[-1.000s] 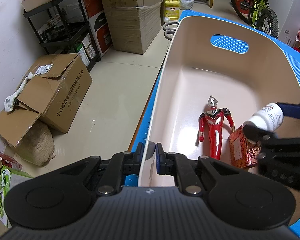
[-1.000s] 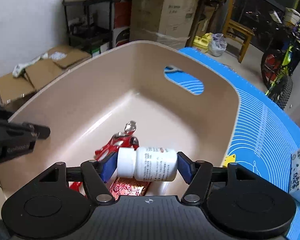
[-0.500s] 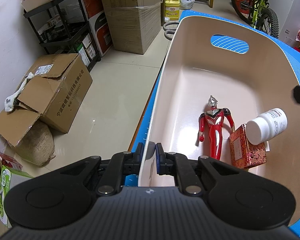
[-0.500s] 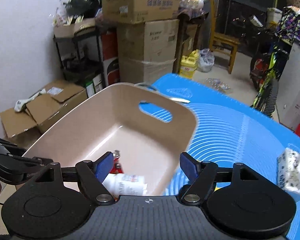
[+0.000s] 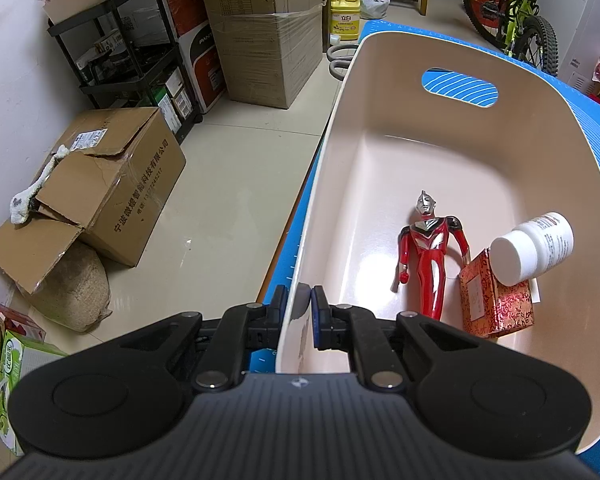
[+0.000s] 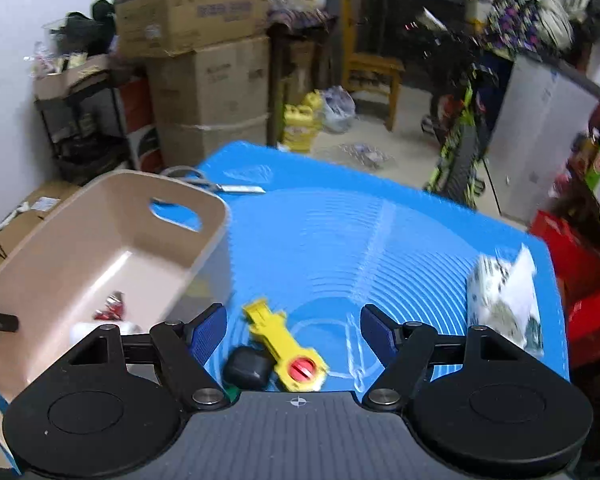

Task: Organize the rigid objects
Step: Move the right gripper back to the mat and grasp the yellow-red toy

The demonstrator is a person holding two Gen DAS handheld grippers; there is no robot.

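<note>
- Right wrist view: a second ago the right gripper (image 6: 293, 330) pinched the white bottle (image 5: 534, 247) over the bin (image 5: 380, 92); now its jaws are spread and empty, and it has swung out over the blue mat (image 6: 340, 240).
- Just ahead of it lie a yellow toy (image 6: 286, 354) and a small black case (image 6: 247, 369), likely the next pickups; farther right sits a white packet (image 6: 502, 300).
- Left wrist view: the left gripper (image 5: 299, 306) stays pressed on the bin's near-left wall, steadying it.
- Inside, the bottle rests tilted on the red box (image 5: 496, 300), beside the red figure (image 5: 430, 256).
</note>
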